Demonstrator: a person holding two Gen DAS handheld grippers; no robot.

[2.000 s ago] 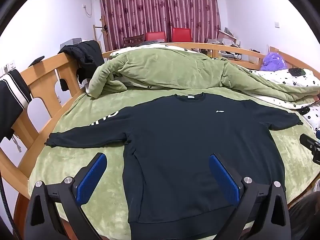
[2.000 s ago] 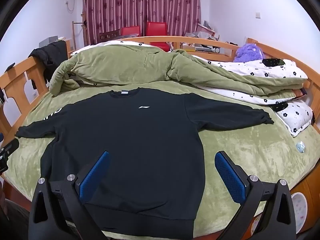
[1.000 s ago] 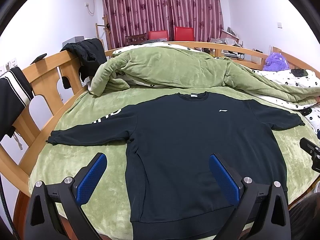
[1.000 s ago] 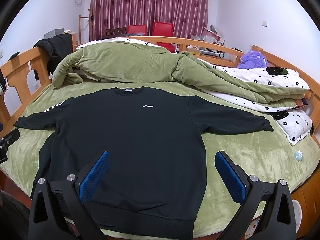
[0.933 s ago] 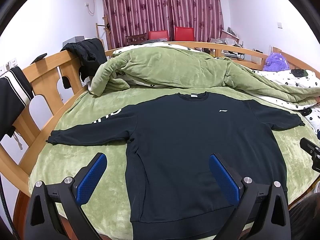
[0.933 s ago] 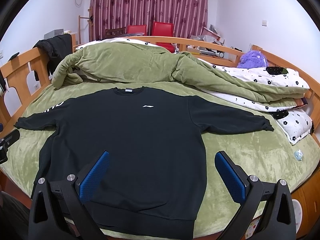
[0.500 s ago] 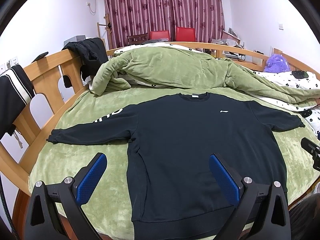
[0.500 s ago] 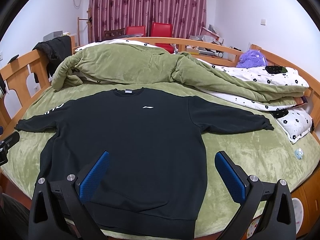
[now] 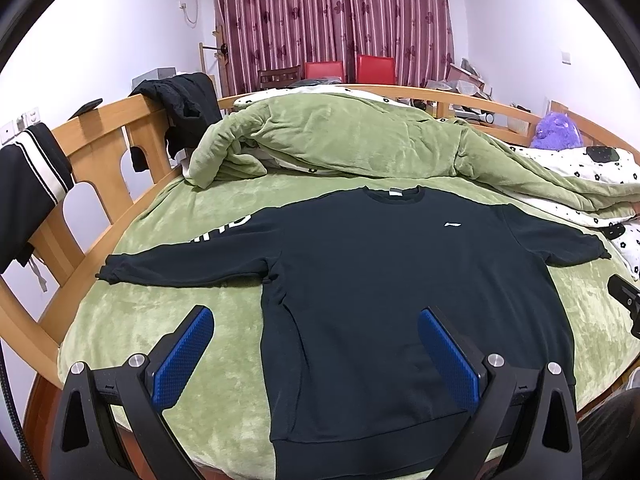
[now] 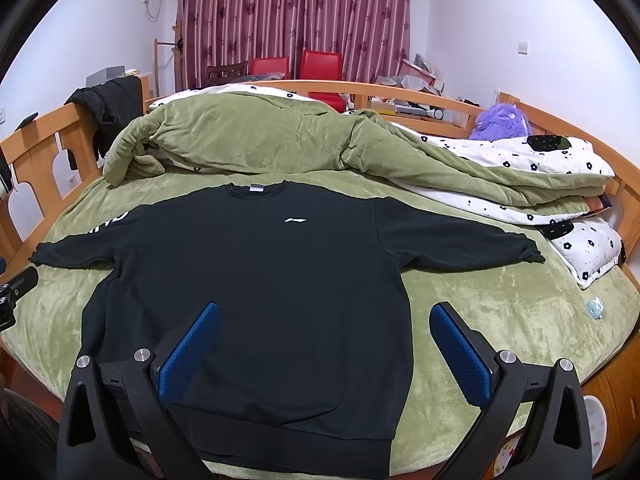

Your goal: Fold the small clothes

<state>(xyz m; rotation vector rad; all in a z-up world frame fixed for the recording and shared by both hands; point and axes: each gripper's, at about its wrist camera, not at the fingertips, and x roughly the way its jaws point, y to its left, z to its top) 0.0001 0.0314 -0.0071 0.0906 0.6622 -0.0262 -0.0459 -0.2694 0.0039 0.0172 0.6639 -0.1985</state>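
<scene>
- A black long-sleeved cotton sweatshirt (image 9: 380,280) (image 10: 256,280) lies flat and face up on a round bed covered with a green plush blanket (image 9: 132,328) (image 10: 480,304), both sleeves stretched straight out to the sides.
- A small white logo marks its chest, white lettering runs down one sleeve, and a pale label shows inside the round collar, which points toward the far side of the bed.
- The ribbed hem lies at the near edge of the bed, closest to both cameras.
- The left gripper (image 9: 316,354) hovers above the hem end with its jaws wide apart, one blue-padded finger over bare blanket and the other over the sweatshirt's body; nothing is held.
- The right gripper (image 10: 324,354) likewise hangs over the hem end, jaws spread wide and empty, one pad over the cloth and the other just past the garment's side edge.
- Behind the collar, a rumpled green quilt with a flower-print white lining (image 9: 360,140) (image 10: 260,140) is heaped across the bed.
- A curved wooden bed rail (image 9: 100,152) (image 10: 36,148) rings the mattress.
</scene>
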